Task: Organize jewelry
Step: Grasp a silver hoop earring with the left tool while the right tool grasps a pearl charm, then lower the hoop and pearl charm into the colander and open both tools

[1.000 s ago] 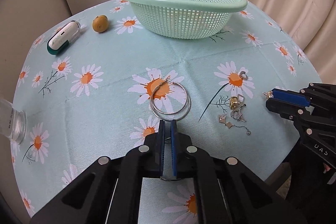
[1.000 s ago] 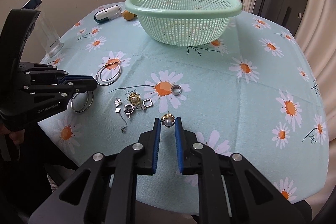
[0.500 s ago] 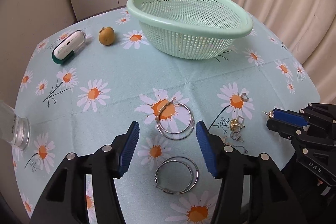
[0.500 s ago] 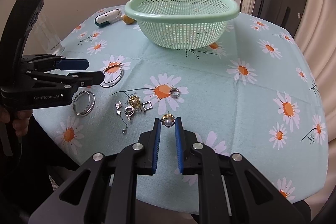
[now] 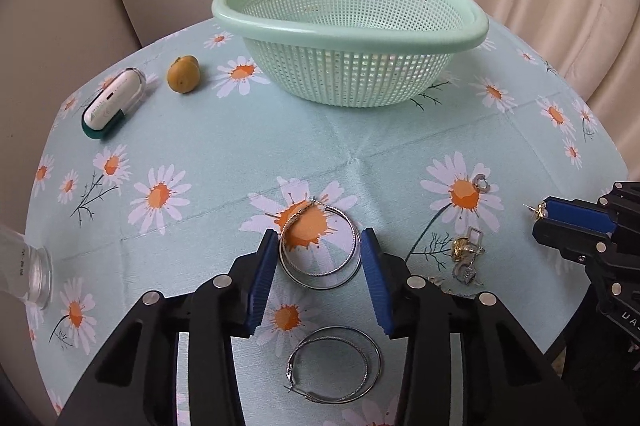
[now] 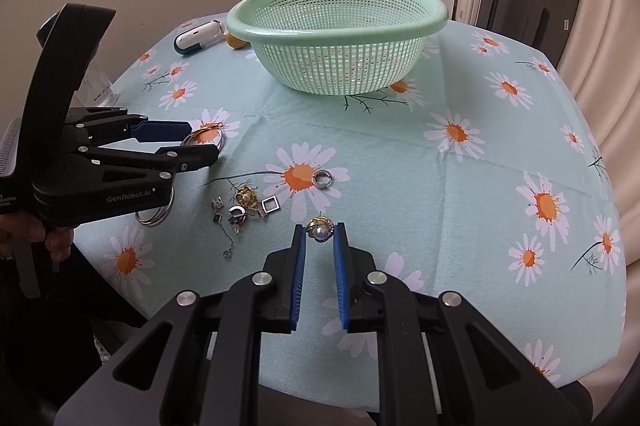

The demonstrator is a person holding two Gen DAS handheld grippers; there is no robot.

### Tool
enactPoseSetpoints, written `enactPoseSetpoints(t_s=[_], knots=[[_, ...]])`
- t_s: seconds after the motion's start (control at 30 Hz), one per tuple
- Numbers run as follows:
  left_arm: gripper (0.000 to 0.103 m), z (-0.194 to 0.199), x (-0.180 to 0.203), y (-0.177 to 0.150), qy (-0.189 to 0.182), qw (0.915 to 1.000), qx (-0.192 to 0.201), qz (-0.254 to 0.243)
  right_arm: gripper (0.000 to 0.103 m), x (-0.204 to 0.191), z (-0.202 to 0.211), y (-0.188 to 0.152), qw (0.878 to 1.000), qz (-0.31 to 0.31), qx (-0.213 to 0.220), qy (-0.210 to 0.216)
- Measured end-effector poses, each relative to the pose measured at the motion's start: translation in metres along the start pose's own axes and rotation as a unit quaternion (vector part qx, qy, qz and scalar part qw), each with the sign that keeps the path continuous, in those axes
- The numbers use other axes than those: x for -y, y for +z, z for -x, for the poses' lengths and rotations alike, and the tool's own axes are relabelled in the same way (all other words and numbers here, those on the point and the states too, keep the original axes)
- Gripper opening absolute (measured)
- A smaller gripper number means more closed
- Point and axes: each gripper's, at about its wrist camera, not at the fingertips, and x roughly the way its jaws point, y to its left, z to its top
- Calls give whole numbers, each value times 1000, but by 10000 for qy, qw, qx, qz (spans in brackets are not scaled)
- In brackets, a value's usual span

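Note:
My left gripper is open, its jaws on either side of a silver hoop earring that lies on an orange daisy. A second hoop lies nearer, under the gripper body. My right gripper is shut on a gold pearl earring just above the cloth. A small pile of gold and silver pieces lies left of it, a silver ring beyond. The left gripper also shows in the right wrist view, and the right gripper in the left wrist view.
A mint green basket stands at the back of the round table with its daisy cloth. A white and green case and a small yellow fruit lie at the back left. A clear glass stands at the left edge.
My left gripper opened and let the near hoop drop on the cloth, then moved forward around the far hoop. The right gripper kept its hold on the pearl earring.

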Motion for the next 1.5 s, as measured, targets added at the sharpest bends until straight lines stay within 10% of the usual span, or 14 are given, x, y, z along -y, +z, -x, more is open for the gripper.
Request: enactPoseSetpoints(t_s=[0.47,0.9,1.5], knots=[[38,39,-5,12,-68,9997,210,136,16,9,16,14,9997,-98,201,-28],[38,83,-25,93,86,9978,620,201,16,19,42,107,9968,176,764,-138],[39,-36,-12,163,-279,9991,-320,-39,16,53,-74,183,10000,51,-43,-34]])
